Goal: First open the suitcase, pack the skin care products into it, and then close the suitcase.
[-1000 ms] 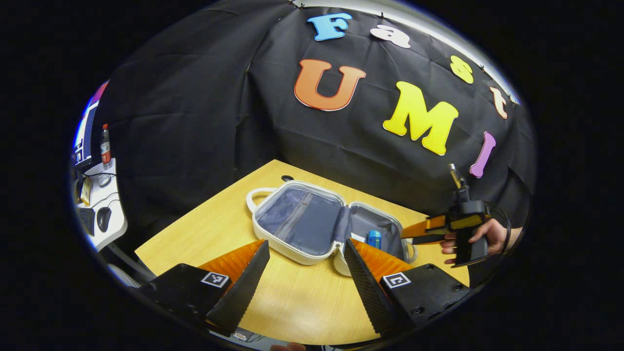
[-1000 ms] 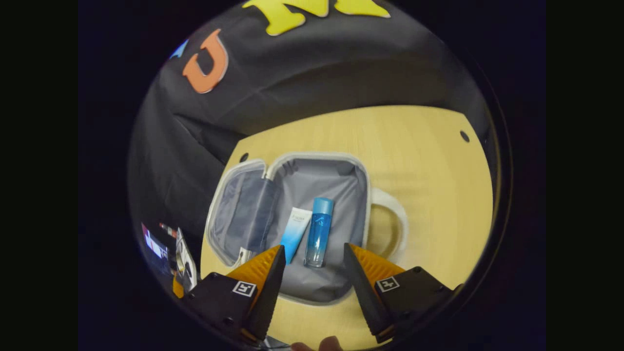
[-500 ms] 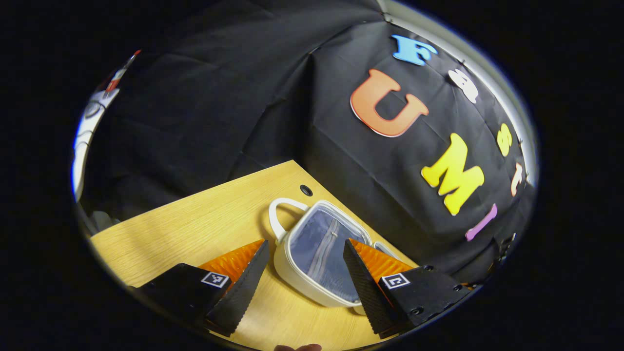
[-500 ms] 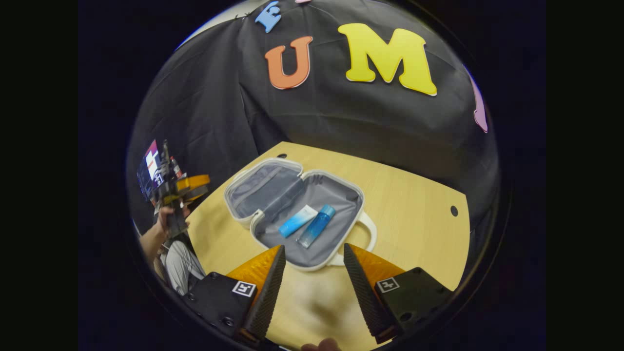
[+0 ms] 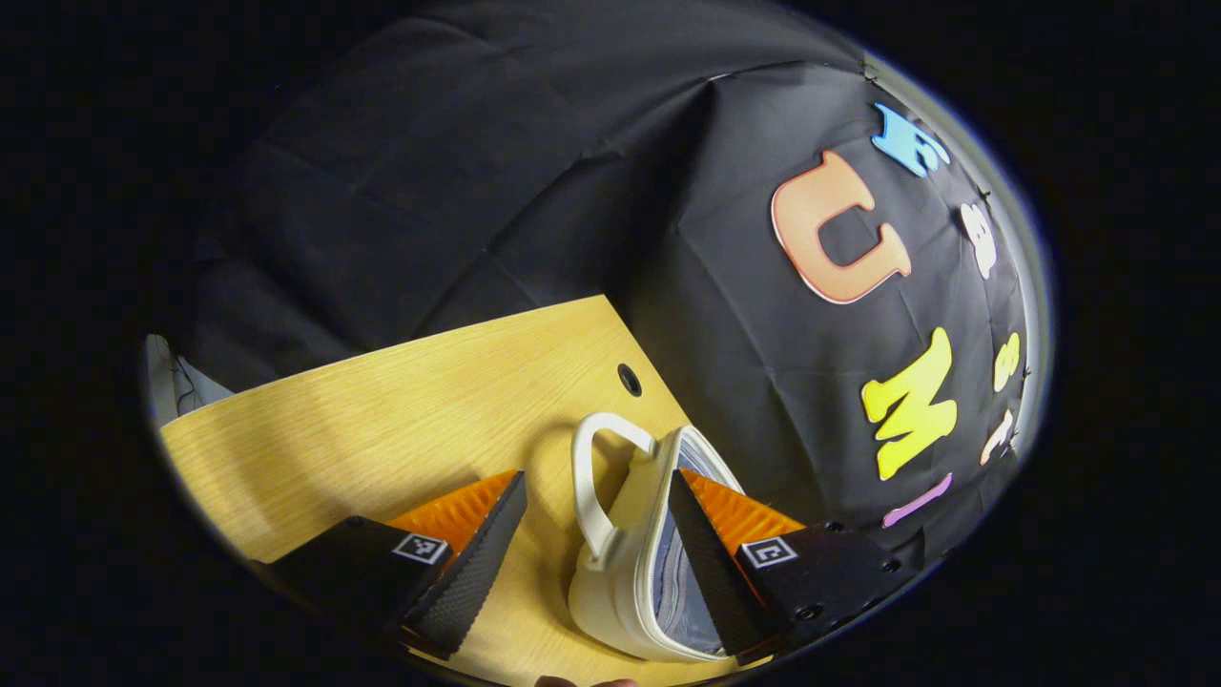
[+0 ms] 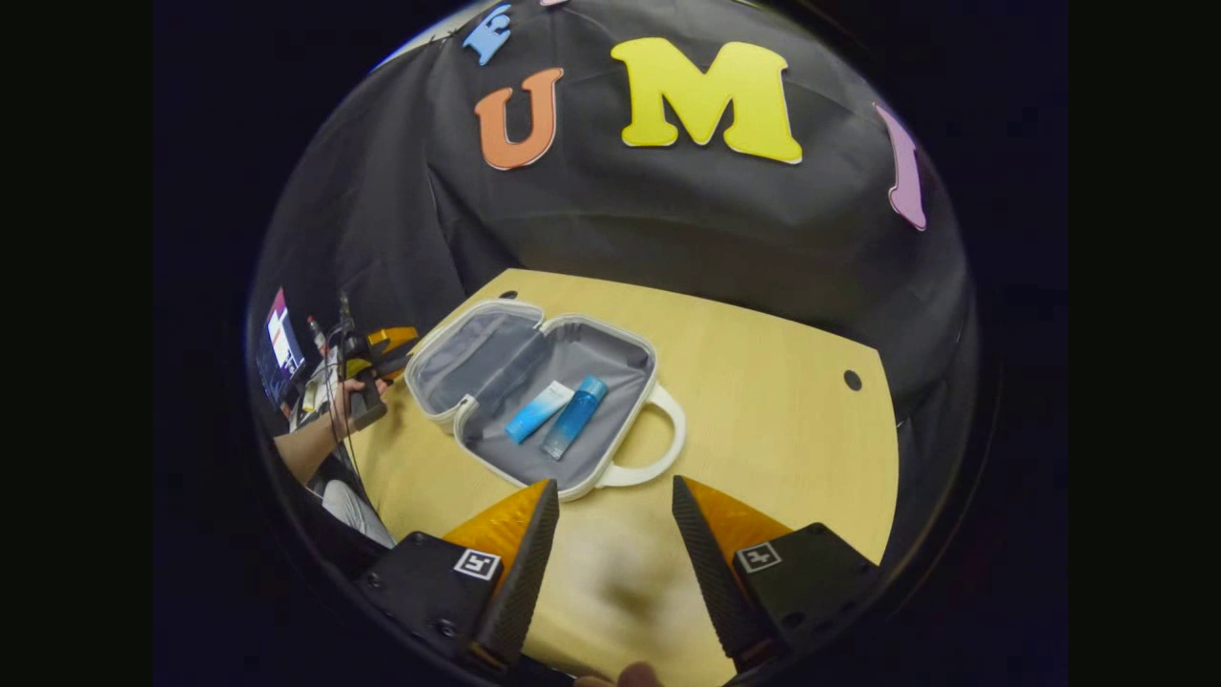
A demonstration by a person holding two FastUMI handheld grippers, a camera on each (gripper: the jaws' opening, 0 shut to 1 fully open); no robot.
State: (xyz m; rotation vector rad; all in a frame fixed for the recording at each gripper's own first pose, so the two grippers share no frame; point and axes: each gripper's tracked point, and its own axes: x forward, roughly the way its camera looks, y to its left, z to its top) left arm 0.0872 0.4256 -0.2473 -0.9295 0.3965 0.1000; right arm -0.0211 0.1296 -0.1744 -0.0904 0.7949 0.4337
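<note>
The suitcase [image 6: 534, 401] lies open on the wooden surface [image 6: 782, 420], its lid half [image 6: 467, 358] laid back toward the booth wall and its grey lining showing. Inside the deeper half lie two skin care products side by side and touching: a blue bottle [image 6: 575, 429] and a pale blue tube [image 6: 539, 412]. The white handle [image 6: 658, 448] on that half points toward the right tongs [image 6: 610, 539], which hang wide apart above bare wood just in front of the case and hold nothing.

In the left gripper view the left tongs [image 5: 596, 530] are also spread wide and hold nothing; the lid's rim and its white handle [image 5: 591, 477] sit between the two fingers, though whether either finger touches the case cannot be told. In the right gripper view the left tongs [image 6: 386, 348] appear farther off, held in a hand [image 6: 348, 396] just beside the lid's outer edge.
</note>
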